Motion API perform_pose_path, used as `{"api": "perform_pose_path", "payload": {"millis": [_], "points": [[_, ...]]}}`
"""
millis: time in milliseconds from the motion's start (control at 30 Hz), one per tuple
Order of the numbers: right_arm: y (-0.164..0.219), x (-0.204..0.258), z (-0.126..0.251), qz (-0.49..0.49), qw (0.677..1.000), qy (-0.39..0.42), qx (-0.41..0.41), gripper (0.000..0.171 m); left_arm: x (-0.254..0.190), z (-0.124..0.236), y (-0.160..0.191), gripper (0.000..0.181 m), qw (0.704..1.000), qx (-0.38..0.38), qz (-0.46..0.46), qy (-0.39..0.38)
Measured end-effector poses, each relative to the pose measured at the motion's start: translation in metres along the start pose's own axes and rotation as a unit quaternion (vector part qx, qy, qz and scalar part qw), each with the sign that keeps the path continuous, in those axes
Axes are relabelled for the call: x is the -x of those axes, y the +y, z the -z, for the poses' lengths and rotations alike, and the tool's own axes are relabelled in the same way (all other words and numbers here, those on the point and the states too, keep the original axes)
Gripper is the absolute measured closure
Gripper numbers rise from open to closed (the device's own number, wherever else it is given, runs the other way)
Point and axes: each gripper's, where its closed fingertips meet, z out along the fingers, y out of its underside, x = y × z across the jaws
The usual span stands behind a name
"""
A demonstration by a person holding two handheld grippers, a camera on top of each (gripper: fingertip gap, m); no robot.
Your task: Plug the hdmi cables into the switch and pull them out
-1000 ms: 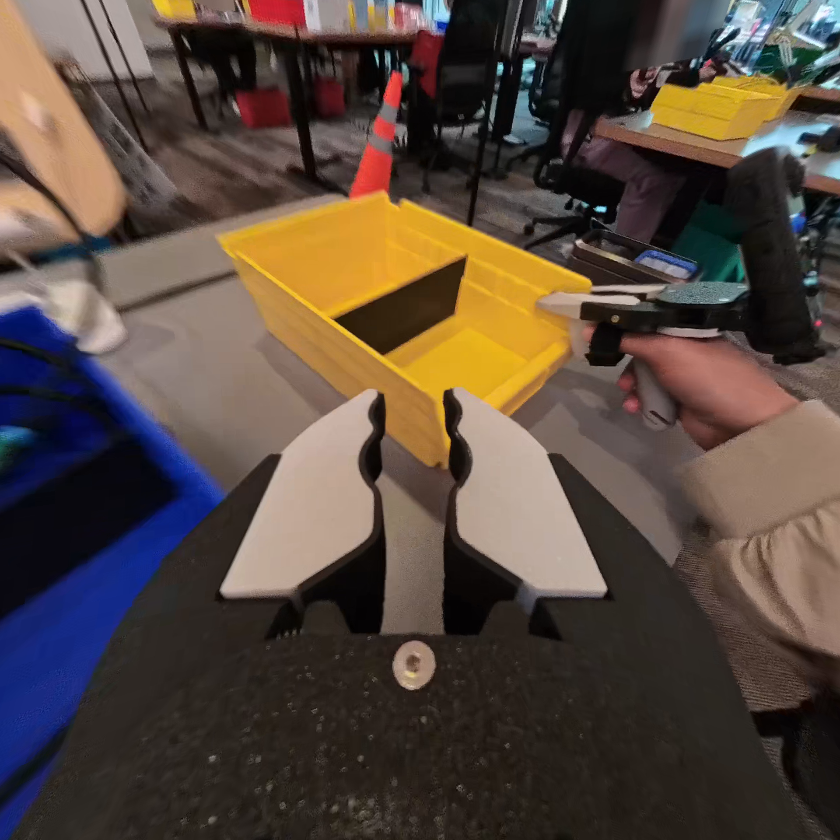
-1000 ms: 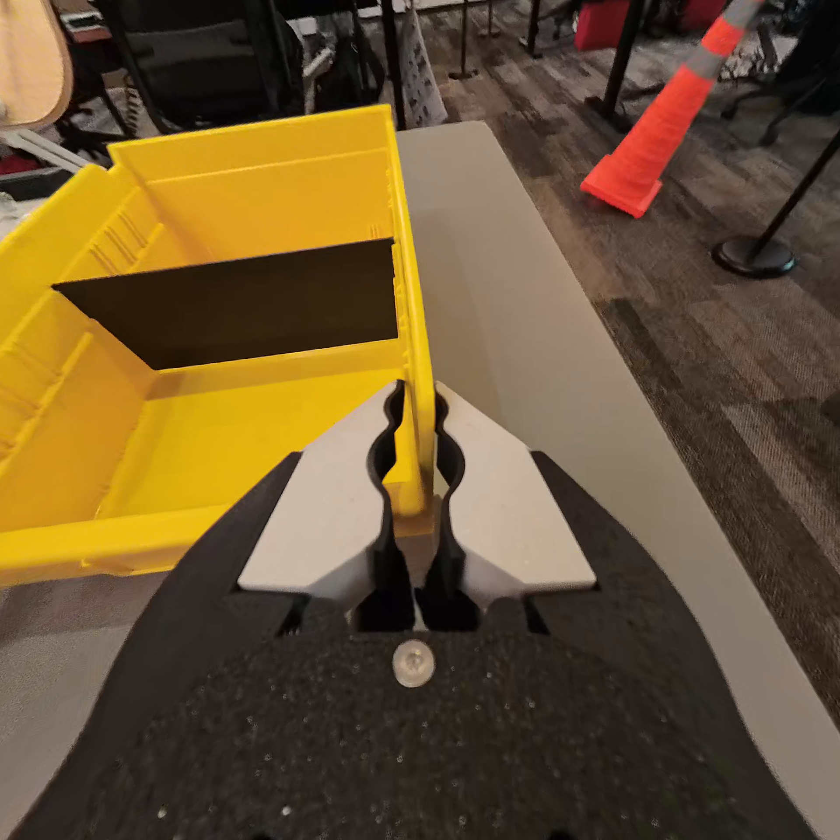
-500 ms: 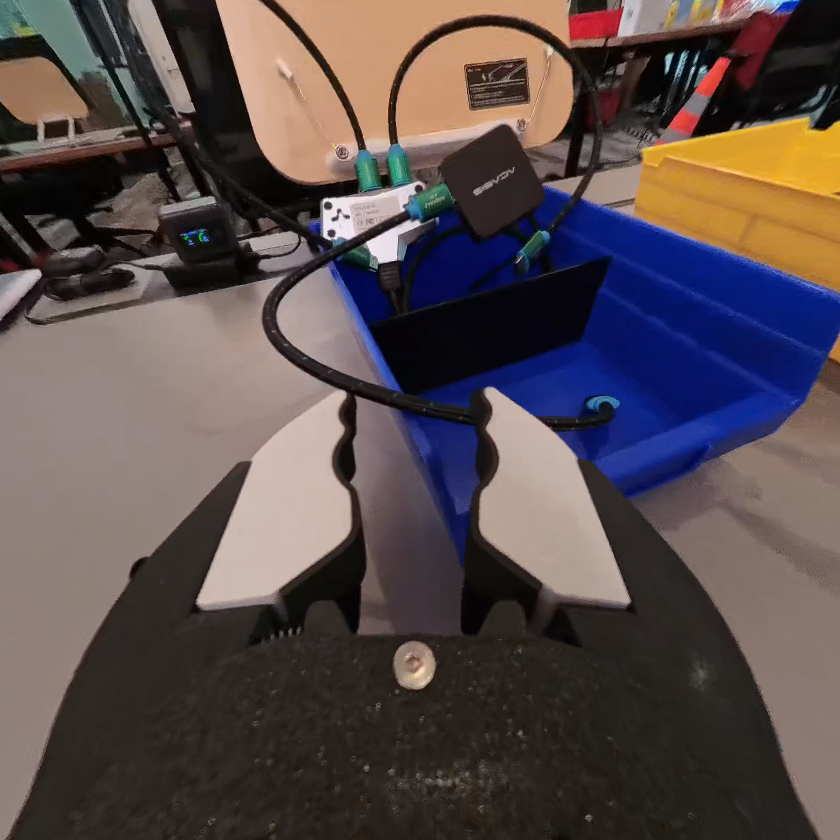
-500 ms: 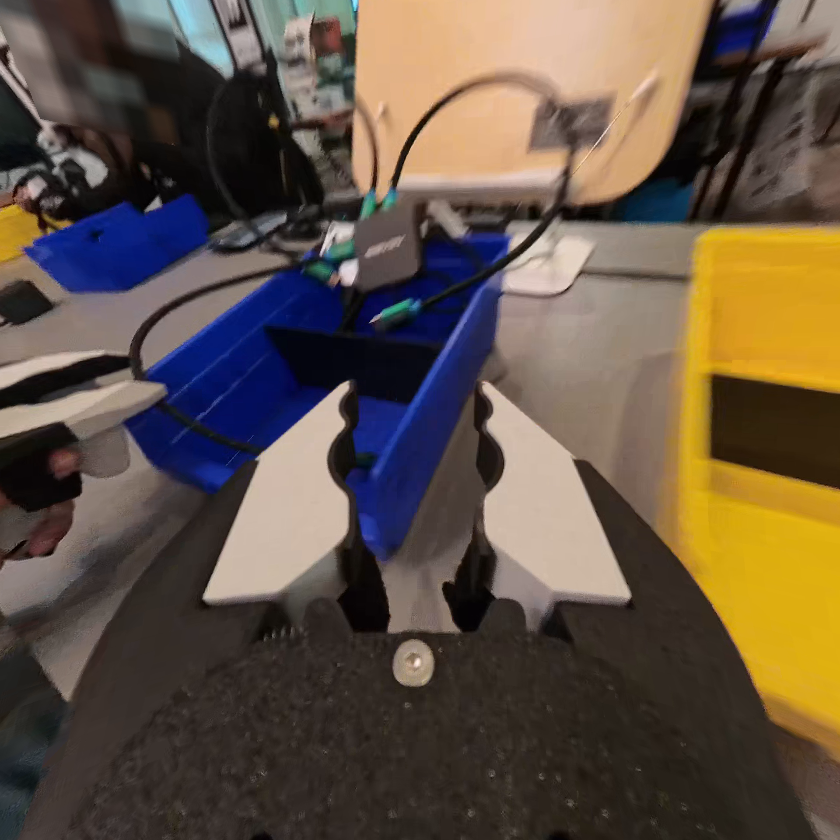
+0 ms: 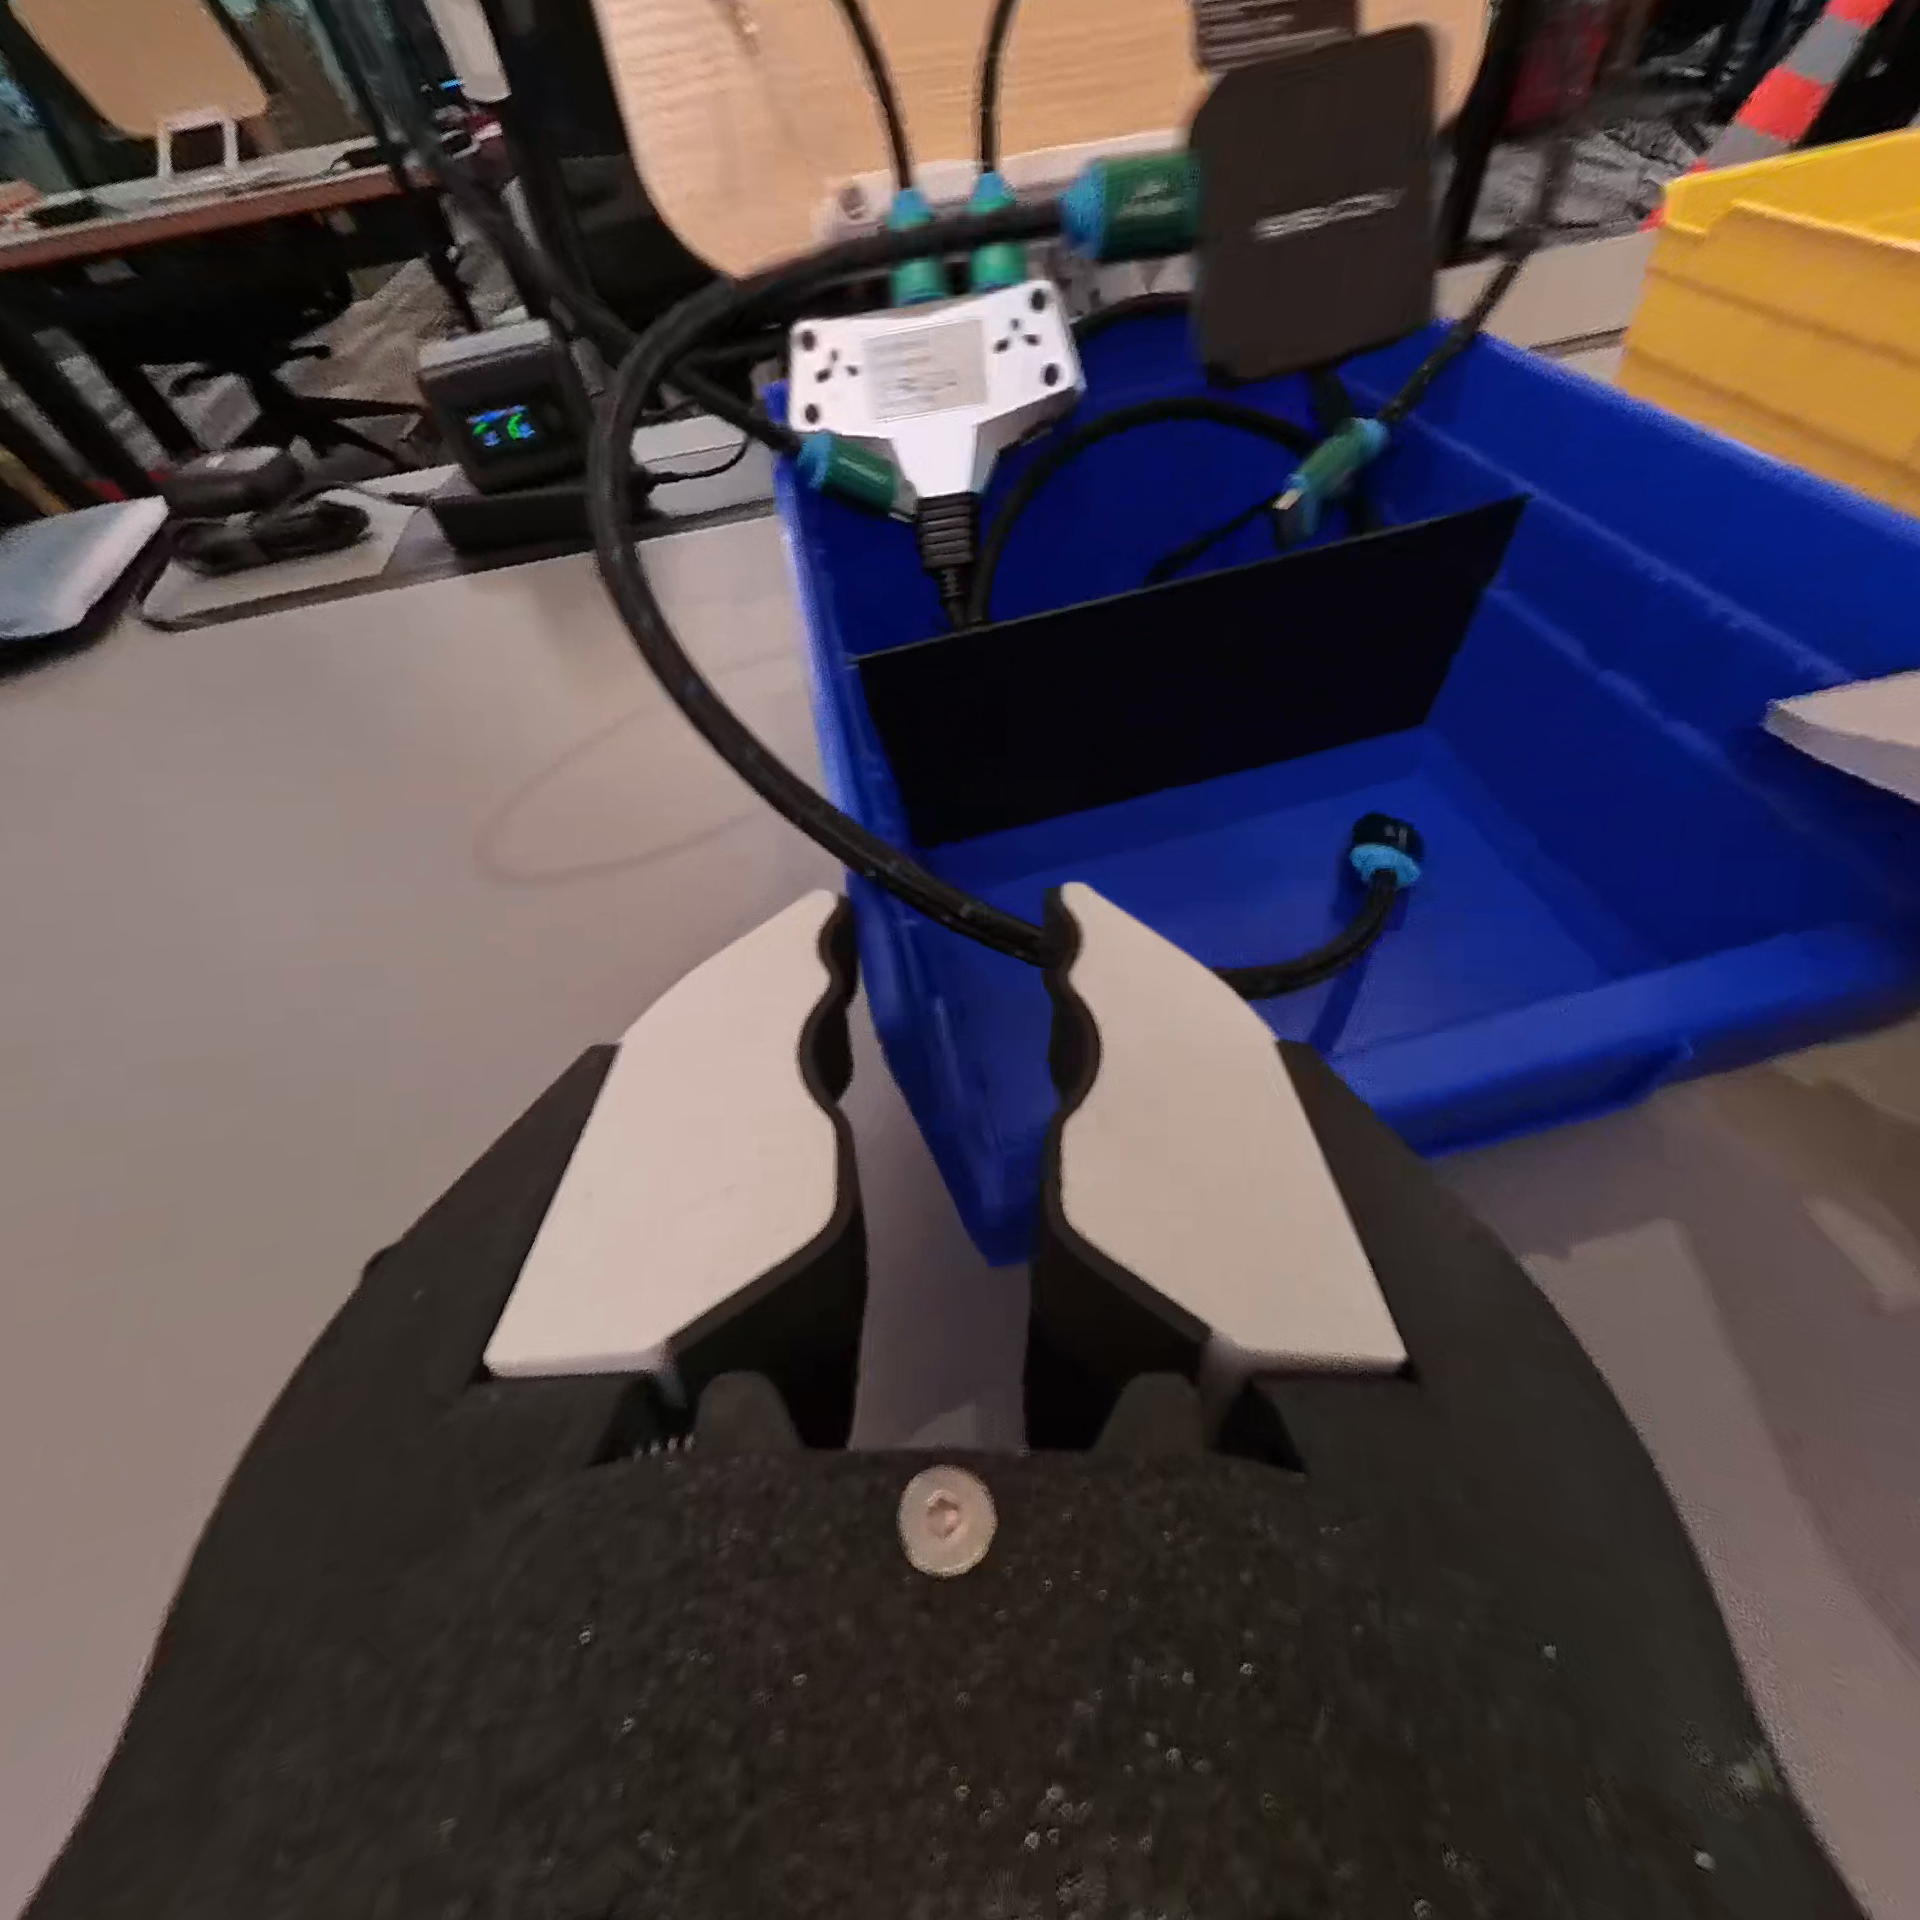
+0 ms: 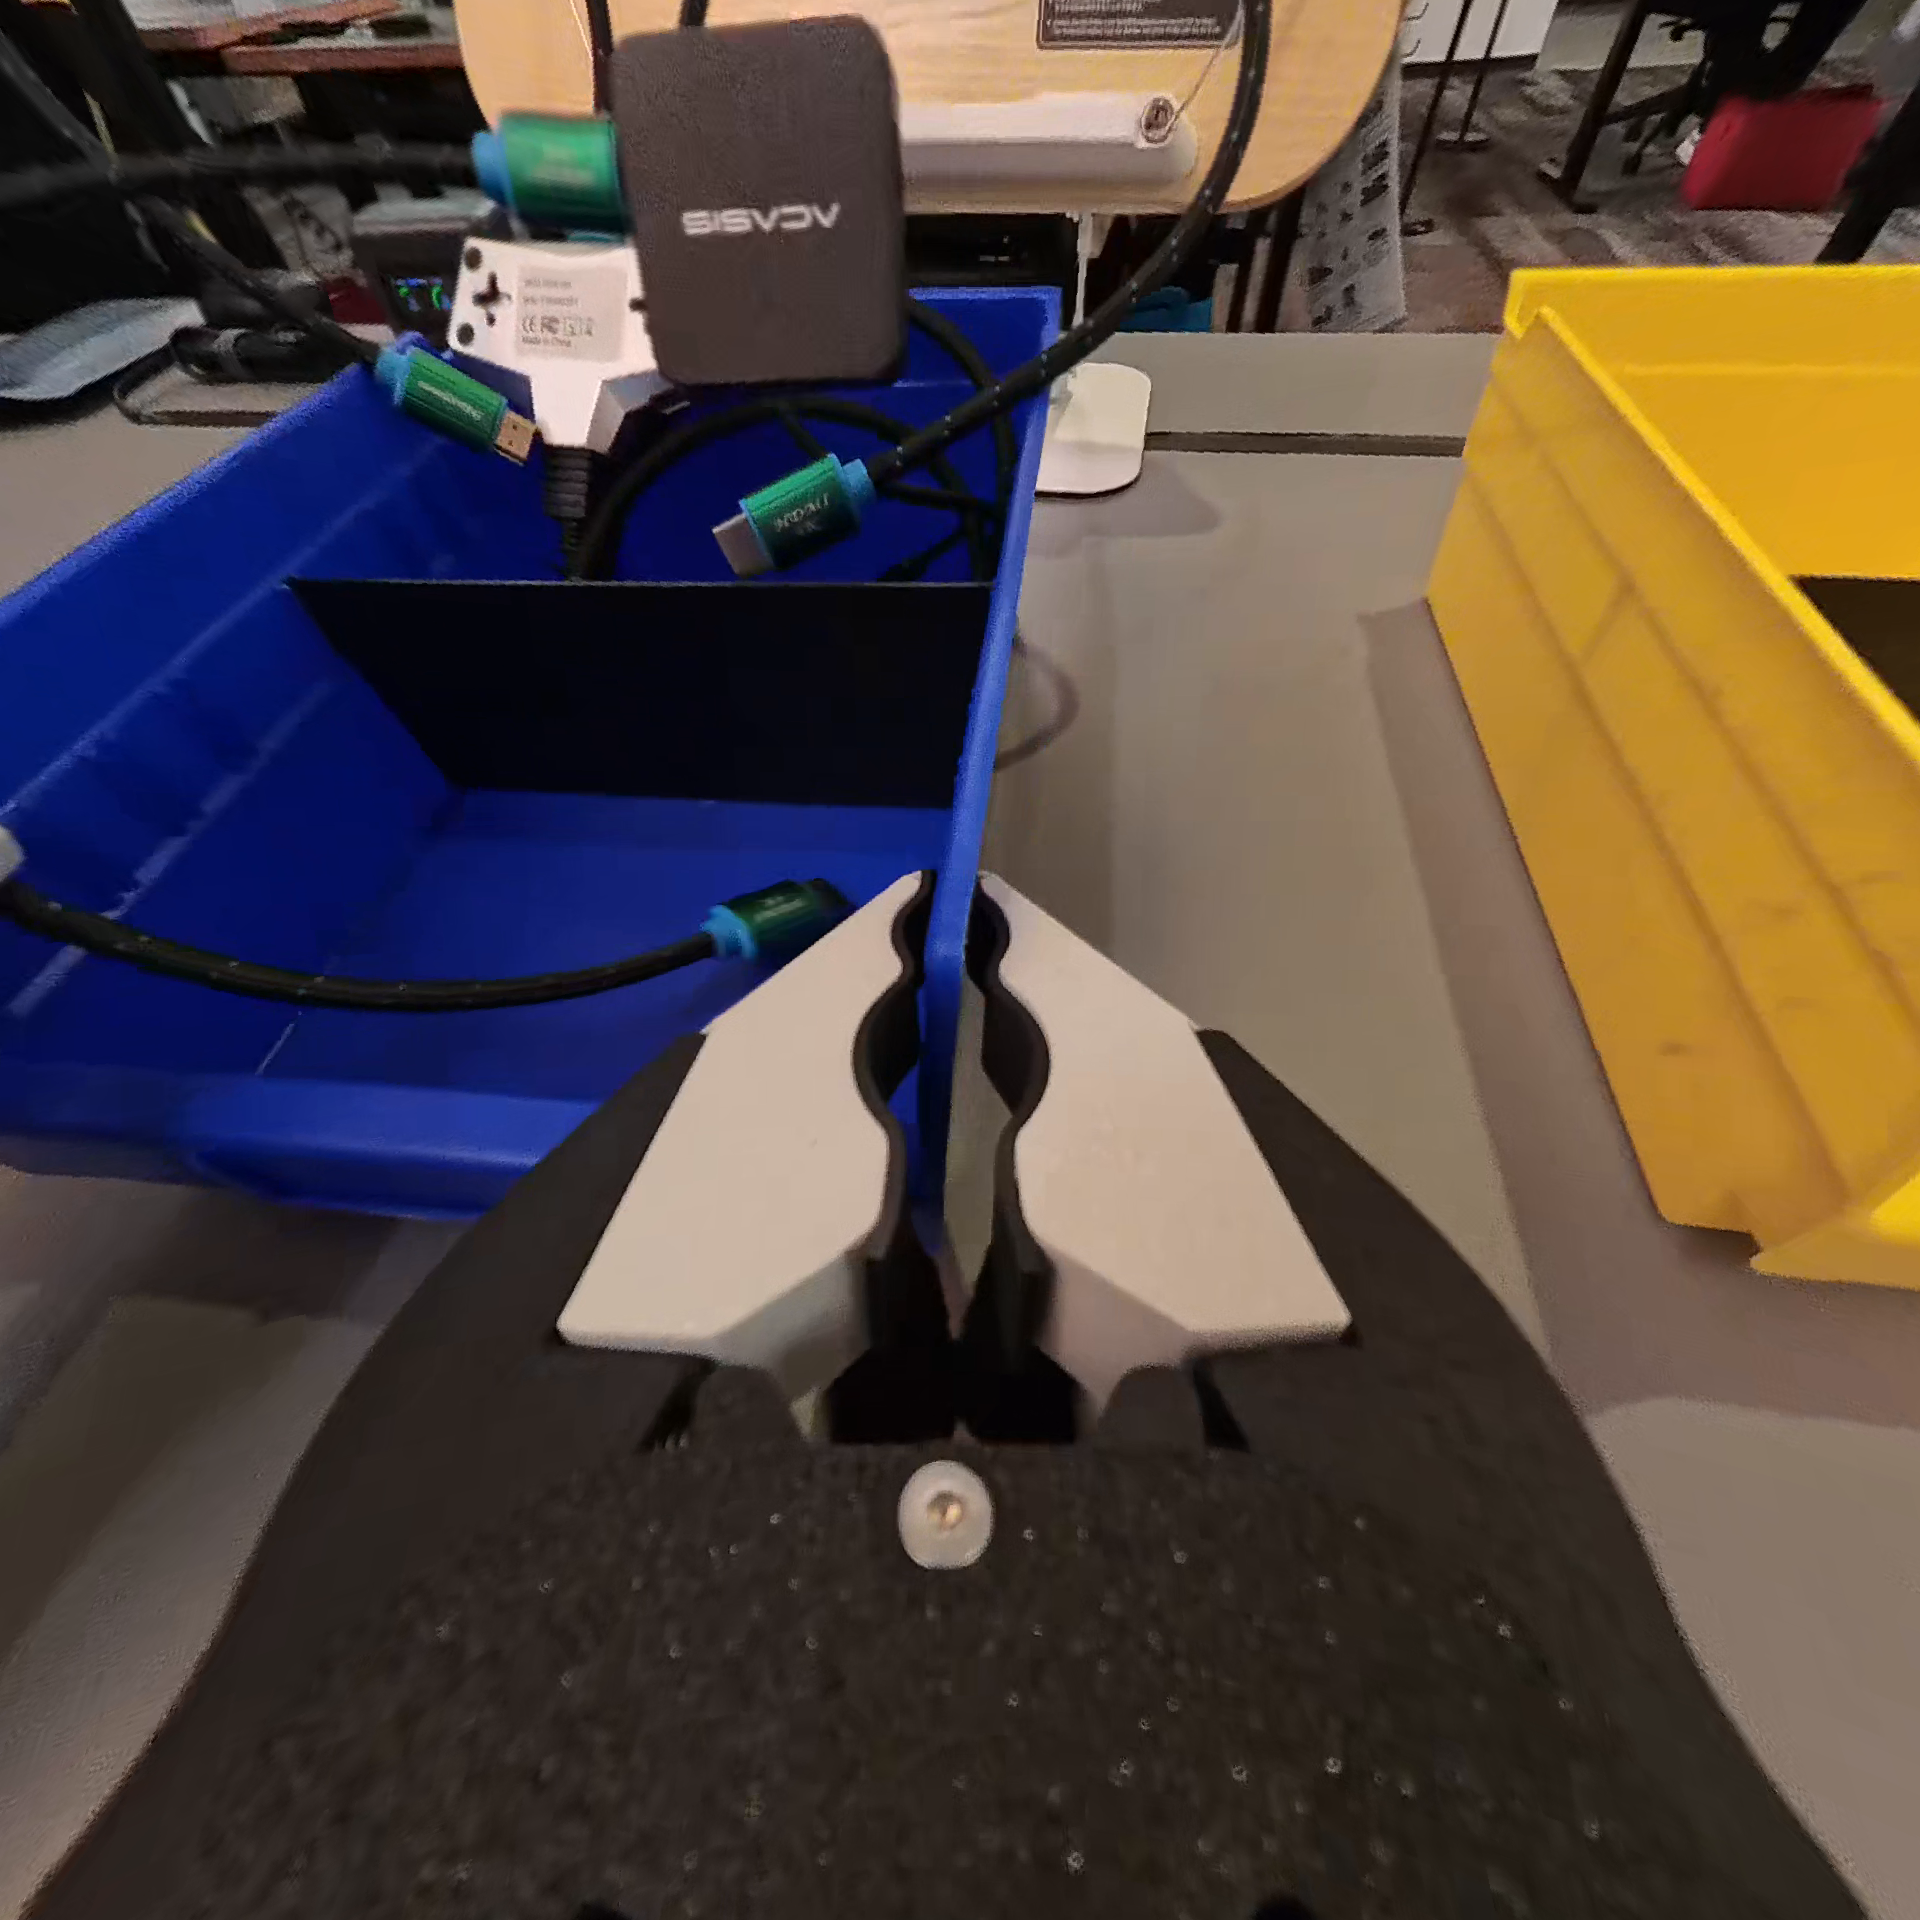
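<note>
A blue bin [image 5: 1621,1049] with a black divider [image 5: 1143,686] holds the gear. A silver HDMI switch [image 5: 925,384] leans at its back with two green plugs in its top. A black box [image 6: 758,197] stands beside it. One green HDMI plug [image 6: 774,914] lies in the front compartment and another [image 6: 795,514] hangs loose behind the divider. My left gripper [image 5: 948,914] is open and straddles the bin's left wall, with a black cable [image 5: 665,623] crossing at its right fingertip. My right gripper [image 6: 951,894] is shut on the bin's right wall [image 6: 997,644].
A yellow bin [image 6: 1662,831] stands on the grey table right of the blue one, with a strip of table between them. A small device with a lit display [image 5: 499,416] and loose cables lie behind the blue bin's left side. A wooden board [image 6: 1039,83] stands behind it. Tip to tip, the grippers are about 20 centimetres apart.
Both grippers swung from the yellow bin to the blue bin. The right gripper let go of the yellow wall, opened, then closed on the blue wall. The left gripper moved closer and its jaws narrowed.
</note>
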Motion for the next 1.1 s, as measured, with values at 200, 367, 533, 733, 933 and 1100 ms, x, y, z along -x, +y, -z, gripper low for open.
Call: {"api": "perform_pose_path", "payload": {"millis": [200,367,533,733,933,1100], "points": [[-0.009,0.049,0.006,-0.014,0.999,0.014,-0.040,0.169,0.059,0.000,0.004,0.168,0.997,0.024,0.075,0.004],[-0.009,0.110,-0.010,-0.067,0.997,-0.017,-0.032,0.169,0.120,0.011,-0.011,0.170,0.997,-0.008,0.071,-0.030],[-0.029,0.182,-0.038,-0.041,0.998,-0.037,-0.035,0.169,0.199,0.009,-0.002,0.170,0.997,-0.027,0.067,-0.024],[-0.026,0.257,-0.071,-0.039,0.998,-0.038,-0.035,0.167,0.274,-0.004,0.009,0.171,0.993,-0.041,0.113,0.005],[-0.016,0.276,-0.079,-0.019,0.998,-0.061,-0.019,0.163,0.290,-0.007,0.024,0.170,0.992,-0.013,0.123,-0.011],[-0.021,0.276,-0.059,0.010,0.992,-0.128,-0.021,0.145,0.295,-0.006,0.024,0.167,0.990,-0.017,0.133,-0.048]]}}
